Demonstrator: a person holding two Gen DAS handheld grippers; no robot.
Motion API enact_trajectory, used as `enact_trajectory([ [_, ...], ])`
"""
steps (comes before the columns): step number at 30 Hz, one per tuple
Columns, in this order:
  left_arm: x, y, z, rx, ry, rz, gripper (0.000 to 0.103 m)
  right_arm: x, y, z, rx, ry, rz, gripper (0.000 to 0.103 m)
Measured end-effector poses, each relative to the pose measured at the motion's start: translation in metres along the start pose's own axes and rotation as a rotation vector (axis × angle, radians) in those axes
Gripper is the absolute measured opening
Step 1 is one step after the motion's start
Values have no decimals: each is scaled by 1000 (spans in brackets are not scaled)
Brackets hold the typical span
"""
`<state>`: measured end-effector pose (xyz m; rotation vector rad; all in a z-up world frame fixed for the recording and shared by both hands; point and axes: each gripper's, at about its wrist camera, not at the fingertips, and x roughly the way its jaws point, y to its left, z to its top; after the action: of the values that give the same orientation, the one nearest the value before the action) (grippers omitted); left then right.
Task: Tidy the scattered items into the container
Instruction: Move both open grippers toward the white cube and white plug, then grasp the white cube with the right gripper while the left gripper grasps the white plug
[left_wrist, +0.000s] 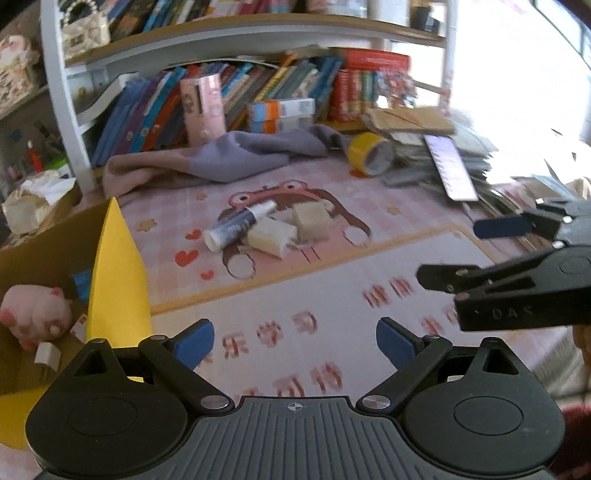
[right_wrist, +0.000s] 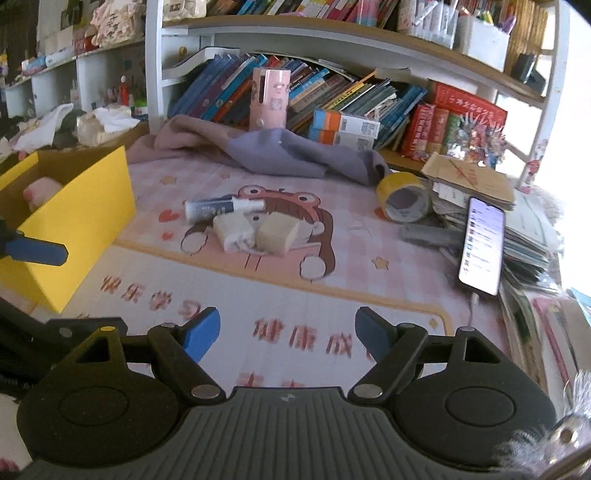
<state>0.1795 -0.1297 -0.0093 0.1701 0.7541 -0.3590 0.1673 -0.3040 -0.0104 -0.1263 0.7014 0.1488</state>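
Observation:
A spray bottle (left_wrist: 236, 227) (right_wrist: 221, 207) and two beige blocks (left_wrist: 271, 238) (left_wrist: 311, 218) lie together on the pink cartoon mat; the blocks also show in the right wrist view (right_wrist: 233, 230) (right_wrist: 277, 235). A yellow cardboard box (left_wrist: 114, 273) (right_wrist: 77, 218) stands at the left with a pink plush toy (left_wrist: 35, 314) (right_wrist: 40, 190) inside. My left gripper (left_wrist: 295, 341) is open and empty, well short of the items. My right gripper (right_wrist: 287, 332) is open and empty, and also shows at the right of the left wrist view (left_wrist: 461, 251).
A yellow tape roll (left_wrist: 369, 153) (right_wrist: 404, 197), a lit phone (left_wrist: 450, 168) (right_wrist: 482, 245) on a paper stack, a grey-purple cloth (left_wrist: 236, 155) (right_wrist: 273, 151) and a pink case (right_wrist: 269, 99) lie before bookshelves at the back.

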Motion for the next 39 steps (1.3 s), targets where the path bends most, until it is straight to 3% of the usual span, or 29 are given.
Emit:
enact_trajectory([
  [9, 49, 0, 39, -77, 26, 100, 96, 66, -36, 41, -3, 11, 117, 78],
  [21, 94, -13, 53, -67, 98, 183, 96, 167, -45, 84, 34, 38, 218, 77],
  [25, 101, -13, 55, -69, 107, 178, 95, 200, -41, 83, 50, 91, 230, 65],
  [27, 104, -11, 58, -81, 110, 178, 95, 210, -44, 82, 88, 108, 257, 64],
  [30, 110, -7, 63, -109, 111, 181, 95, 214, -46, 80, 100, 113, 306, 48],
  [33, 119, -4, 69, -123, 111, 182, 95, 213, -50, 81, 92, 109, 327, 38],
  [39, 145, 1, 80, -160, 110, 167, 95, 193, -76, 80, 89, 52, 262, 33],
])
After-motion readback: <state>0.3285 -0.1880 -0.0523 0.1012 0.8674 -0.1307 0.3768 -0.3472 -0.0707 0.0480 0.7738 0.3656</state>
